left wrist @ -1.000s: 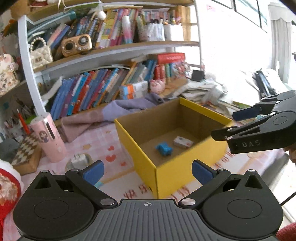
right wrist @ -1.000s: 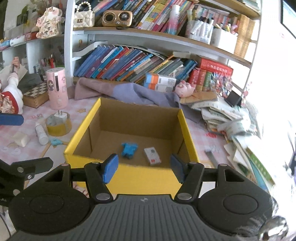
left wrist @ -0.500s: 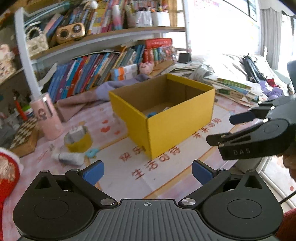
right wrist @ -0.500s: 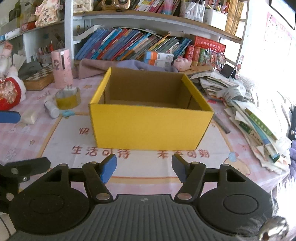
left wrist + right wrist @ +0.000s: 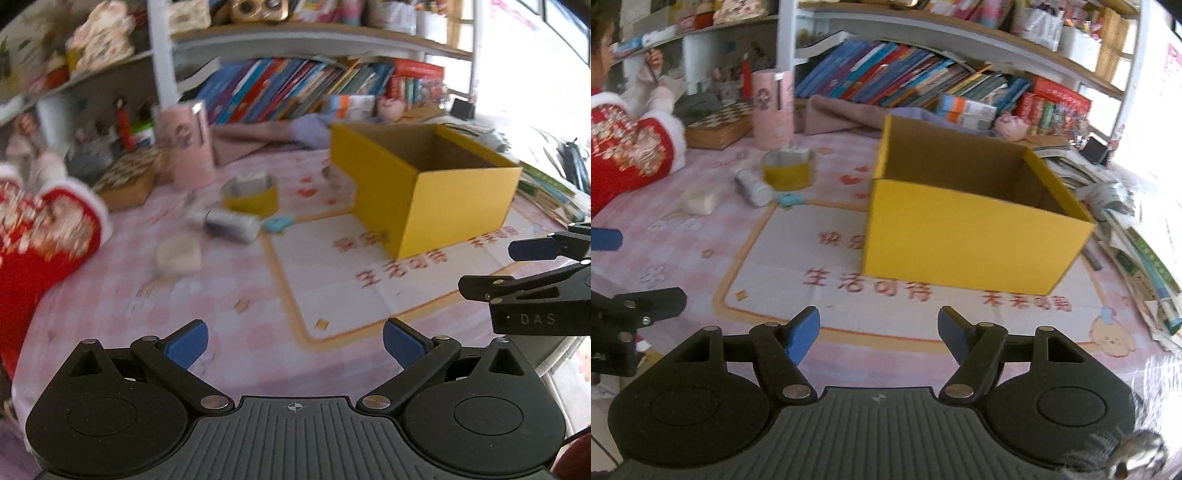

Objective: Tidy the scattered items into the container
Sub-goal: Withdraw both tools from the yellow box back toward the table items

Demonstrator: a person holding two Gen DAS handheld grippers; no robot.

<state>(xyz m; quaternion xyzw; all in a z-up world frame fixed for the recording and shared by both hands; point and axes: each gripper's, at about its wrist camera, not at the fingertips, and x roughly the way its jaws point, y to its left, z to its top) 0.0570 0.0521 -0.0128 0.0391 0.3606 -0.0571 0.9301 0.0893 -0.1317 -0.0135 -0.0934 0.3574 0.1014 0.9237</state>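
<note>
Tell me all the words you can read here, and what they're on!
"DAS": on the side of the right gripper, seen from the left wrist.
"生活可待": red characters on the tablecloth before the yellow box.
Other tablecloth characters, the book spines: too blurred to read.

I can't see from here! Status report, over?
Left gripper open, empty. Right gripper empty, fingers opening. Bottle, tape roll left of yellow box. Path clear.
</note>
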